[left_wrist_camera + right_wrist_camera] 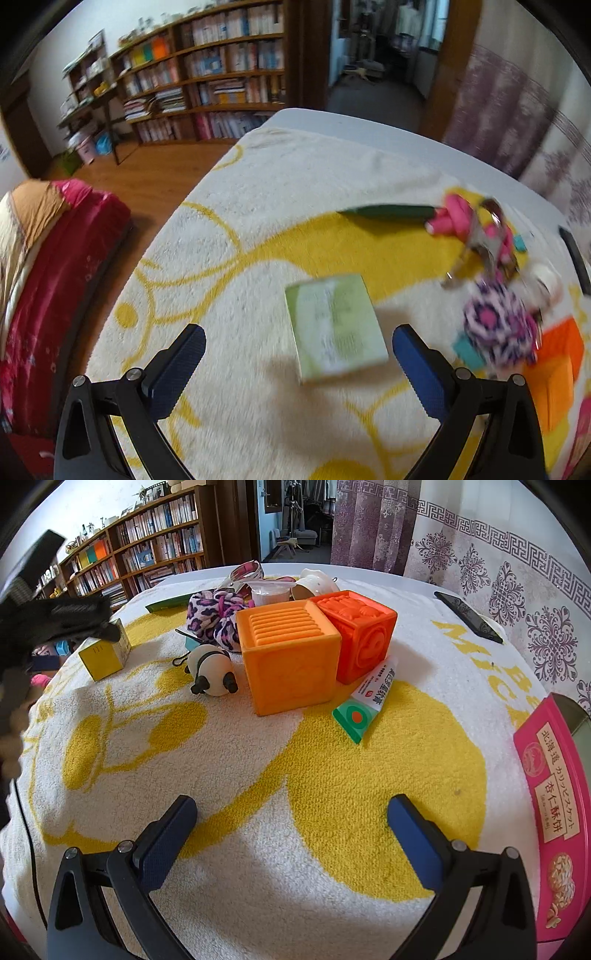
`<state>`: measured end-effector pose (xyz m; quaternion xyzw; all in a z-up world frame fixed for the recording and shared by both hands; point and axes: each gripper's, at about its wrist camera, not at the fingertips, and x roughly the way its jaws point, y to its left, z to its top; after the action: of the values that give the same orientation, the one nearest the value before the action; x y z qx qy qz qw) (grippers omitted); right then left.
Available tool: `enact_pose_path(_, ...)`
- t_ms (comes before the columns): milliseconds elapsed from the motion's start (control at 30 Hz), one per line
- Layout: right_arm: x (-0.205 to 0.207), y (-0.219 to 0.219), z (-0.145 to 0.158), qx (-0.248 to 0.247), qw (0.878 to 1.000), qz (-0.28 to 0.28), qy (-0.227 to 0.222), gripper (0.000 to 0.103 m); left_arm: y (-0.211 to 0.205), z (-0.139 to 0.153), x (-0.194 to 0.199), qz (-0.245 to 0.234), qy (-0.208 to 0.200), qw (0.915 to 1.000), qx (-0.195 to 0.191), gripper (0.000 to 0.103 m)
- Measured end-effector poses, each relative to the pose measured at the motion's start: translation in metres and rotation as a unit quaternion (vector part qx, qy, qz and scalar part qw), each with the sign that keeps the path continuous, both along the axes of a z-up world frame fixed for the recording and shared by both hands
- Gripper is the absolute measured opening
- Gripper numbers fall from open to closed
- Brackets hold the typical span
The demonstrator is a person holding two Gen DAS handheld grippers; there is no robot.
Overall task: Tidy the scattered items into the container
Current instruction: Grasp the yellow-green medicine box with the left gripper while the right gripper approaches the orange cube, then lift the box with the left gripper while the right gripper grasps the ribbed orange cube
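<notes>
A small pale-green box (334, 328) lies on the yellow-and-white towel (258, 236), just ahead of my open left gripper (299, 334) and between the lines of its fingers; the view is motion-blurred. In the right wrist view the same box (105, 653) sits at the left under the dark left gripper (70, 622). My right gripper (291, 805) is open over bare towel, nothing between its fingers. Ahead of it stand an orange cube (288, 657), a red-orange cube (362, 631), an ointment tube (365, 698) and a panda toy (210, 670). A pink biscuit tin (550, 794) sits at the right edge.
A leopard-print scrunchie (210, 616), a white cup (314, 581), a green flat stick (168, 603) and pink clips (458, 221) crowd the far side. A black phone (469, 616) lies at the right. The table drops off to the left toward wooden floor (155, 177) and a red bed cover (55, 277).
</notes>
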<state>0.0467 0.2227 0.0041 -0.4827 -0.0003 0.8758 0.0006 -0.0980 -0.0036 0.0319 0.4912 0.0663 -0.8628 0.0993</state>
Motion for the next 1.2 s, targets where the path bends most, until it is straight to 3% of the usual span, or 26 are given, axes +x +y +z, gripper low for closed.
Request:
enact_pose_path(167, 0.001, 0.000, 0.000, 0.000, 1.000, 0.000, 0.001, 0.103, 0.000, -0.015, -0.011, -0.004, 0.002, 0.9997, 0.022, 0.098)
enact_pose_path(267, 0.001, 0.000, 0.000, 0.000, 1.000, 0.000, 0.001, 0.103, 0.000, -0.027, -0.012, -0.015, -0.007, 0.9988, 0.045, 0.074)
enact_pose_path(333, 0.001, 0.000, 0.000, 0.000, 1.000, 0.000, 0.001, 0.103, 0.001, -0.026, -0.007, -0.021, 0.009, 0.9991, 0.036, 0.065)
enact_pose_path(400, 0.000, 0.000, 0.000, 0.000, 1.000, 0.000, 0.001, 0.103, 0.000, -0.026, -0.003, -0.024, 0.021, 0.9988, 0.037, 0.048)
enact_pose_path(433, 0.000, 0.000, 0.001, -0.001, 1.000, 0.000, 0.001, 0.103, -0.001, -0.025, 0.000, -0.025, 0.029, 0.9984, 0.041, 0.045)
enact_pose_path(667, 0.005, 0.008, 0.004, -0.033, 0.999, -0.005, 0.017, 0.098, 0.008, -0.014, 0.015, -0.057, 0.056, 0.9953, 0.053, 0.045)
enact_pose_path(733, 0.005, 0.013, 0.008, -0.041, 0.999, -0.004, 0.026, 0.081, 0.009, -0.008, 0.017, -0.063, 0.063, 0.9941, 0.062, 0.045)
enact_pose_path(833, 0.000, 0.020, 0.015, -0.060, 0.998, 0.005, 0.026, 0.069, 0.009, -0.004, 0.021, -0.065, 0.063, 0.9926, 0.080, 0.046)
enact_pose_path(967, -0.013, 0.032, 0.034, -0.100, 0.994, 0.004, 0.044, 0.066, 0.008, 0.001, 0.021, -0.074, 0.065, 0.9908, 0.094, 0.046)
enact_pose_path(1067, -0.025, 0.025, 0.048, -0.094, 0.993, 0.021, 0.067, 0.066, 0.011, 0.005, 0.025, -0.080, 0.067, 0.9897, 0.098, 0.046)
enact_pose_path(1200, -0.046, 0.015, 0.043, -0.096, 0.993, 0.042, 0.058, 0.066, 0.016, 0.006, 0.027, -0.091, 0.067, 0.9889, 0.096, 0.046)
